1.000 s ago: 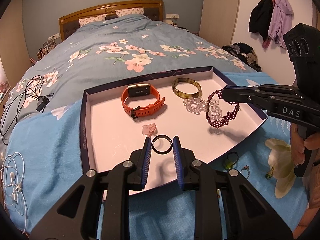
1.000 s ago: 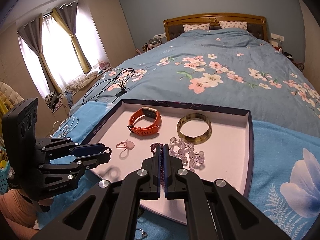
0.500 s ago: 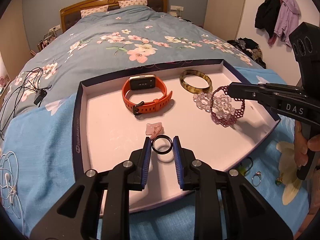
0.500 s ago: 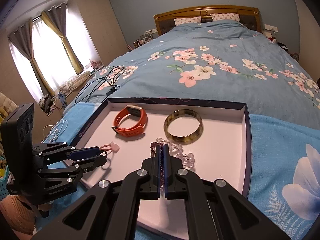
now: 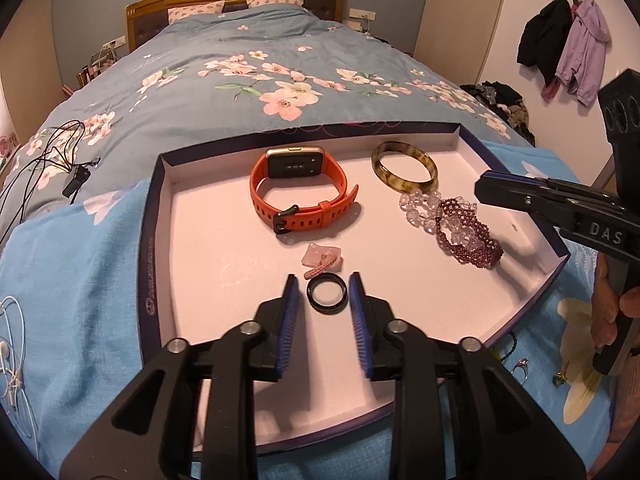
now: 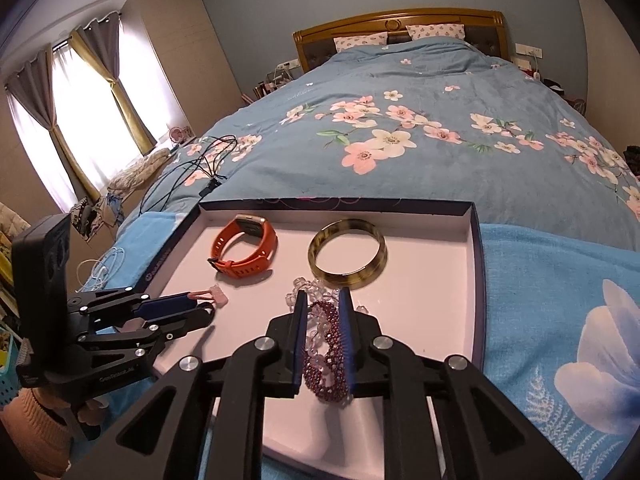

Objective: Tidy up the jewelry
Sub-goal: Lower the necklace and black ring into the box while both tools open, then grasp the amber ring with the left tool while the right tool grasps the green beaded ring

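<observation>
Now my left gripper (image 5: 324, 294) is spread apart around the black ring (image 5: 325, 298), lying near the tray's (image 5: 154, 248) front edge. My right gripper (image 6: 323, 320) is apart too, over the purple bead bracelet (image 6: 326, 364) by the tray's right edge.

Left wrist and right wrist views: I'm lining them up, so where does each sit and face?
Left wrist: on the left gripper, facing the headboard across the box; jaws open around the black ring, right gripper at right.
Right wrist: on the right gripper, facing likewise; jaws open beside the purple bead bracelet, left gripper at left.
Shared: orange watch, bangle.
</observation>
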`<action>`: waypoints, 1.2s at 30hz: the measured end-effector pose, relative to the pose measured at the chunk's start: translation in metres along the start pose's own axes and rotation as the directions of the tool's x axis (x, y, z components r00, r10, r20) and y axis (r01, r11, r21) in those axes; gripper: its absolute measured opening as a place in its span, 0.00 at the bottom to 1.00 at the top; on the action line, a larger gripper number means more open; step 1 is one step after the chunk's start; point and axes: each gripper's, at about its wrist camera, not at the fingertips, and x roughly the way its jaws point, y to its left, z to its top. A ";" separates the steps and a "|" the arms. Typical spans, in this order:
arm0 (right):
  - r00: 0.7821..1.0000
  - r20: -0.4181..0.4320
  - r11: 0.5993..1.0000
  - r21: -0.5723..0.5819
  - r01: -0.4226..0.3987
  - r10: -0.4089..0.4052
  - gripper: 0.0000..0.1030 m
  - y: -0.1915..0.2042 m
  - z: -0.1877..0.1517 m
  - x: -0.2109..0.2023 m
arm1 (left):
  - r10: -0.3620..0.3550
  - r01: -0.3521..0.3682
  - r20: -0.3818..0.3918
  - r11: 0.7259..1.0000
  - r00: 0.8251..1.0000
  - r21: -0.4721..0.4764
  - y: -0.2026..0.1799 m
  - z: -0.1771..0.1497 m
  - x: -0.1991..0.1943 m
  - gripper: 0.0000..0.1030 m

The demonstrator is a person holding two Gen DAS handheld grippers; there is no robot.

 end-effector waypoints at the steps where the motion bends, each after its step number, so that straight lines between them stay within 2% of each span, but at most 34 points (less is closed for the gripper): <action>1: 1.000 0.006 1.000 -0.005 -0.003 0.003 0.14 0.001 -0.001 -0.004 | 0.002 -0.002 0.005 1.000 1.000 -0.001 0.000 0.000 -0.002 0.31; 6: 0.999 0.037 0.999 -0.040 -0.014 0.015 0.23 0.011 -0.005 -0.025 | -0.005 0.006 0.057 1.000 0.998 -0.008 0.002 -0.002 -0.026 0.36; 12: 0.997 0.053 0.995 -0.085 -0.051 0.055 0.24 0.023 -0.017 -0.049 | -0.017 0.016 0.111 1.000 0.994 0.007 0.001 -0.013 -0.062 0.37; 16: 0.996 0.050 0.993 -0.094 -0.069 0.074 0.24 0.026 -0.027 -0.059 | -0.062 0.062 0.136 0.998 0.989 0.009 -0.001 -0.026 -0.086 0.39; 21: 0.996 0.028 0.991 -0.106 -0.085 0.089 0.24 0.031 -0.044 -0.065 | -0.081 0.076 0.149 0.996 0.985 0.038 -0.011 -0.042 -0.100 0.40; 36: 0.988 -0.072 0.989 -0.061 -0.138 0.133 0.24 0.040 -0.085 -0.045 | -0.132 0.125 0.071 0.987 0.989 0.101 -0.042 -0.074 -0.084 0.40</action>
